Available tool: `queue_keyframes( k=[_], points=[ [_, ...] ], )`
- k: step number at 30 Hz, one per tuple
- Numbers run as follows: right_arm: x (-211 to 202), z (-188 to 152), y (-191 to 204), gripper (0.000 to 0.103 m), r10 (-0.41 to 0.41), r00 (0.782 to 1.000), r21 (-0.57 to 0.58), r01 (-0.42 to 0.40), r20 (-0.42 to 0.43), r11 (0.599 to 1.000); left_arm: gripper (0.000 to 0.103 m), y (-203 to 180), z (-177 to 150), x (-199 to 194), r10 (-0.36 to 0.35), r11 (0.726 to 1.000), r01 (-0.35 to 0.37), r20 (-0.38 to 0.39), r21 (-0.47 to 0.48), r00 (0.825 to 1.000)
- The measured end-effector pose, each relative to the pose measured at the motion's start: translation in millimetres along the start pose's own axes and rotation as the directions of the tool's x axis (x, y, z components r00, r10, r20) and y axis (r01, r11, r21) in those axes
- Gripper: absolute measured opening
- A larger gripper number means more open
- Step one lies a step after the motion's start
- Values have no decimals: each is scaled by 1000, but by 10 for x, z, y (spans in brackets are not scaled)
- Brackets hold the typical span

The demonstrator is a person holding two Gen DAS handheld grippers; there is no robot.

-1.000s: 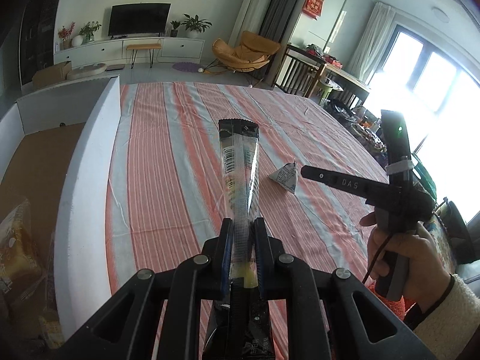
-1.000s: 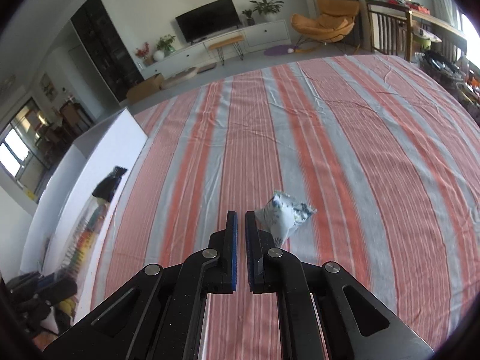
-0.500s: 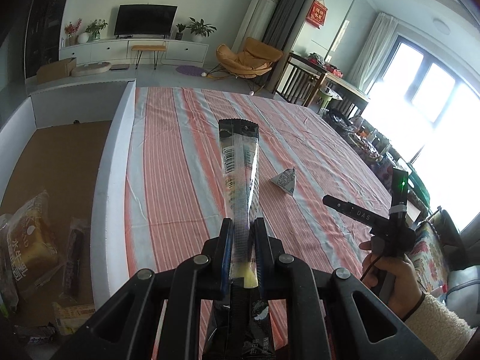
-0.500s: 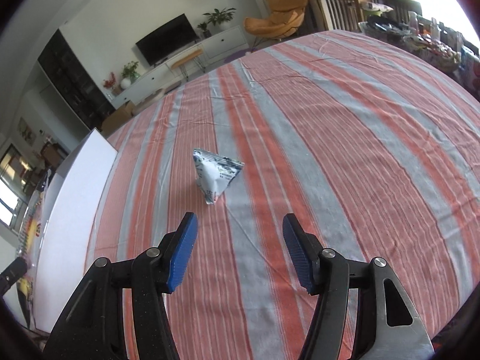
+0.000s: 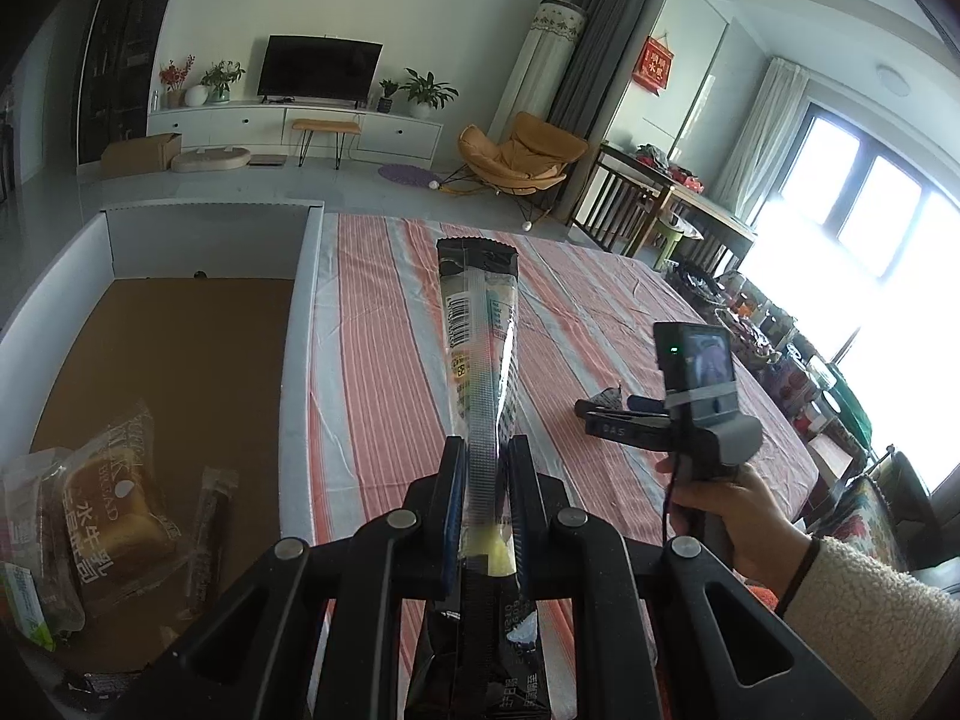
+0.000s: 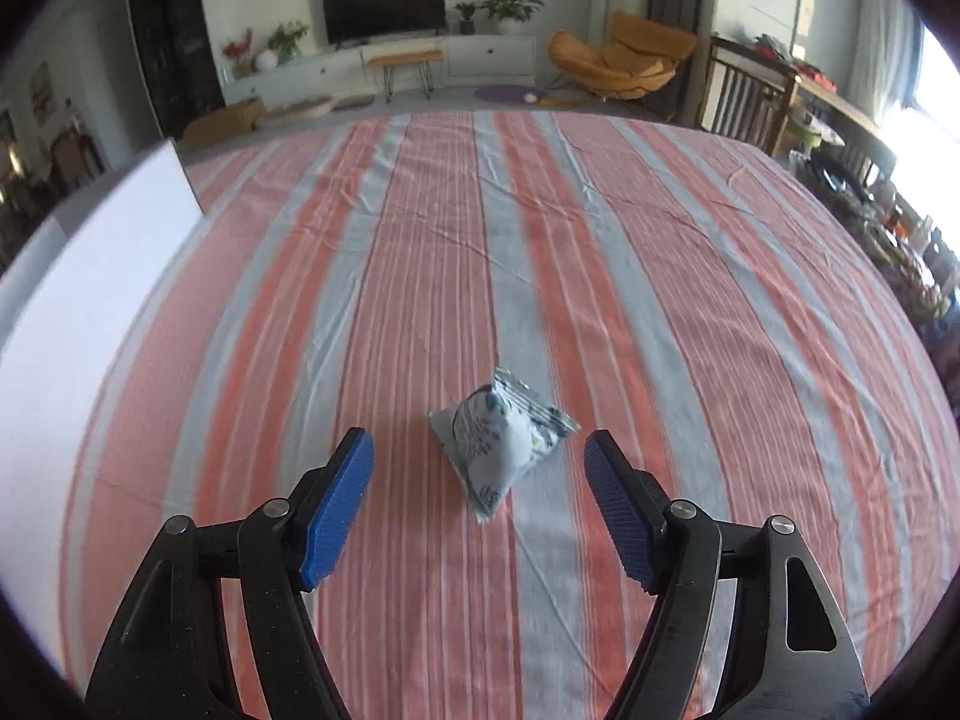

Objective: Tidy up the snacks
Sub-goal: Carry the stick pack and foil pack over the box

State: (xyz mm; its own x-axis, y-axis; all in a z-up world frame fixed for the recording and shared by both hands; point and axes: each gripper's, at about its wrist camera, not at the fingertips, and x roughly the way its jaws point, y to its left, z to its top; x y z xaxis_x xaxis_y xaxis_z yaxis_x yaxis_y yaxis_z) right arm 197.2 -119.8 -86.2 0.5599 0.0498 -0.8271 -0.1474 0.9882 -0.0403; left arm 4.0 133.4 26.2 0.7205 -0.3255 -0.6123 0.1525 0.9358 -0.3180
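Note:
My left gripper (image 5: 485,456) is shut on a long black and clear snack stick packet (image 5: 480,336), held upright above the striped tablecloth beside the white box (image 5: 297,372). The box holds a bread packet (image 5: 108,516) and a slim dark packet (image 5: 207,534). My right gripper (image 6: 480,474) is open, with a small white and blue triangular snack packet (image 6: 501,441) lying on the cloth between and just ahead of its blue pads. The right gripper also shows in the left wrist view (image 5: 606,414), held by a hand.
The red and grey striped tablecloth (image 6: 420,240) covers a large table. The box's white wall (image 6: 90,276) stands at the left. Cluttered shelves and a window lie past the table's right edge (image 5: 780,360).
My right gripper opened from shut and closed in on the triangular packet, which now lies between its pads. My left gripper carried the stick packet left, closer to the box.

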Motion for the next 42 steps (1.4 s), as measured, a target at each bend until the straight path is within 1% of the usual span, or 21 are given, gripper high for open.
queue_keyframes(
  k=[1,2,6,7,9,11,13,14,19,20,22,24,25,26,30,34,35,37,38,40,42],
  points=[
    [132,9,-27,53,-1,999,26,1,-35,1000,13,25,2,-28,2,1000,-2,5,-1,1000],
    [165,7,-99,43,22,999,76,-20,-24,997,13,45,-1,-59,8,1000,-8,10,1,1000],
    [137,-75,-305,31,88,996,163,-87,1,983,13,174,-9,-141,54,999,-54,26,4,998],
    [92,-105,-362,25,109,994,190,-110,15,976,13,220,2,-154,54,999,-53,23,-9,998],
    [-52,-132,-434,22,162,986,227,-169,50,959,13,389,54,-201,47,997,-46,23,-58,999],
    [-263,-77,-394,17,212,973,219,-226,88,949,13,580,103,-301,52,993,-48,35,-112,998],
    [-509,43,-253,7,282,951,197,-302,125,933,13,760,134,-439,107,987,-98,58,-129,993],
    [-640,108,-148,5,321,936,181,-344,144,921,13,847,139,-510,139,983,-129,68,-133,988],
    [-1127,300,477,5,488,851,56,-506,193,861,13,1264,43,-796,246,953,-226,81,-201,966],
    [-1160,318,559,6,490,851,37,-504,187,863,13,1304,5,-832,258,949,-237,81,-206,963],
    [-1121,329,658,10,444,882,-5,-449,157,894,13,1351,-70,-879,271,946,-250,81,-207,959],
    [-992,274,633,46,367,919,-2,-371,146,929,13,1349,-132,-874,274,946,-253,82,-202,958],
    [-923,226,589,72,318,935,15,-324,158,946,13,1348,-161,-864,271,947,-251,81,-201,959],
    [-836,185,547,73,273,948,24,-280,167,960,13,1351,-186,-846,264,948,-243,79,-203,961],
    [-233,102,616,74,218,975,-25,-217,37,976,13,1323,-191,-724,227,956,-211,62,-206,972],
    [374,-24,786,69,153,987,-87,-156,-42,984,13,1265,-200,-691,210,960,-196,51,-199,976],
    [338,-66,786,46,132,990,-106,-127,49,986,13,1261,-207,-696,213,960,-199,50,-195,976],
    [334,-75,699,29,149,987,-50,-145,69,988,13,1282,-226,-688,230,957,-217,43,-193,972],
    [323,-68,642,26,168,984,-19,-167,65,986,13,1304,-202,-673,236,954,-224,36,-198,971],
    [283,-67,562,25,188,980,7,-189,60,982,13,1372,-225,-635,240,950,-231,21,-212,970],
    [179,-70,464,25,239,968,60,-243,73,968,13,1426,-238,-607,243,946,-234,14,-224,970]
  ],
)
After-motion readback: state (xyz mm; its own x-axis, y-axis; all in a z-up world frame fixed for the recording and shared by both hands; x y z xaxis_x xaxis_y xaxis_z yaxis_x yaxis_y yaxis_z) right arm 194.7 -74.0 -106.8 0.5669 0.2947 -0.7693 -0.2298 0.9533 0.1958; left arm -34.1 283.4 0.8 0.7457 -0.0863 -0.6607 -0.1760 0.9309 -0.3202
